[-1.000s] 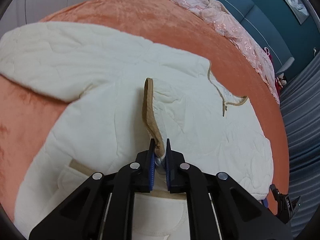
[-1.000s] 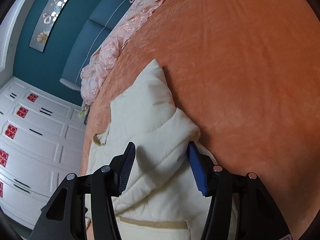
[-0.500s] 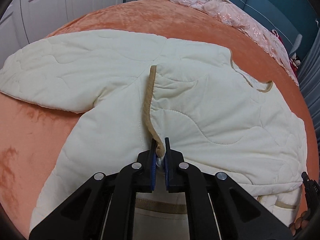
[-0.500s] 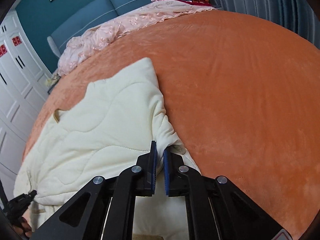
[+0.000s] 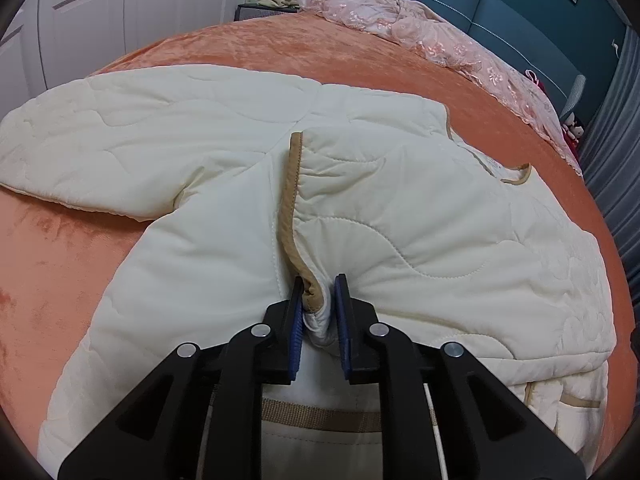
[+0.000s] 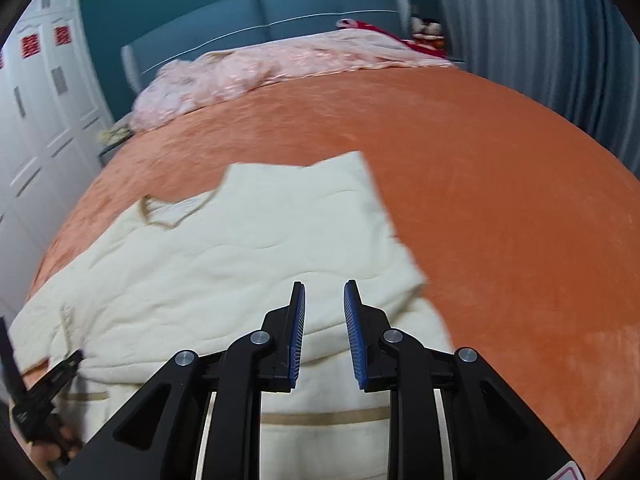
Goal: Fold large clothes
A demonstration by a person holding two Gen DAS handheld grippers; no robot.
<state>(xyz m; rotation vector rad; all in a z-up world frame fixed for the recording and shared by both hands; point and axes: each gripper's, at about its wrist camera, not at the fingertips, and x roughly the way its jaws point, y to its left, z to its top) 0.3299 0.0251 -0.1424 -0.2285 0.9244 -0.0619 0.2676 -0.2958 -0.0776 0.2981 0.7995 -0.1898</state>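
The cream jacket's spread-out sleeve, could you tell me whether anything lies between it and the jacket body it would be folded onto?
Nothing visible does. The sleeve lies flat on the orange bedspread, and the cream jacket beside it is bare apart from the left gripper, whose jaws are opening around the tan-trimmed edge.

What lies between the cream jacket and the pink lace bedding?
Only bare orange blanket separates the cream jacket from the pink lace bedding, shown clearly in both wrist views.
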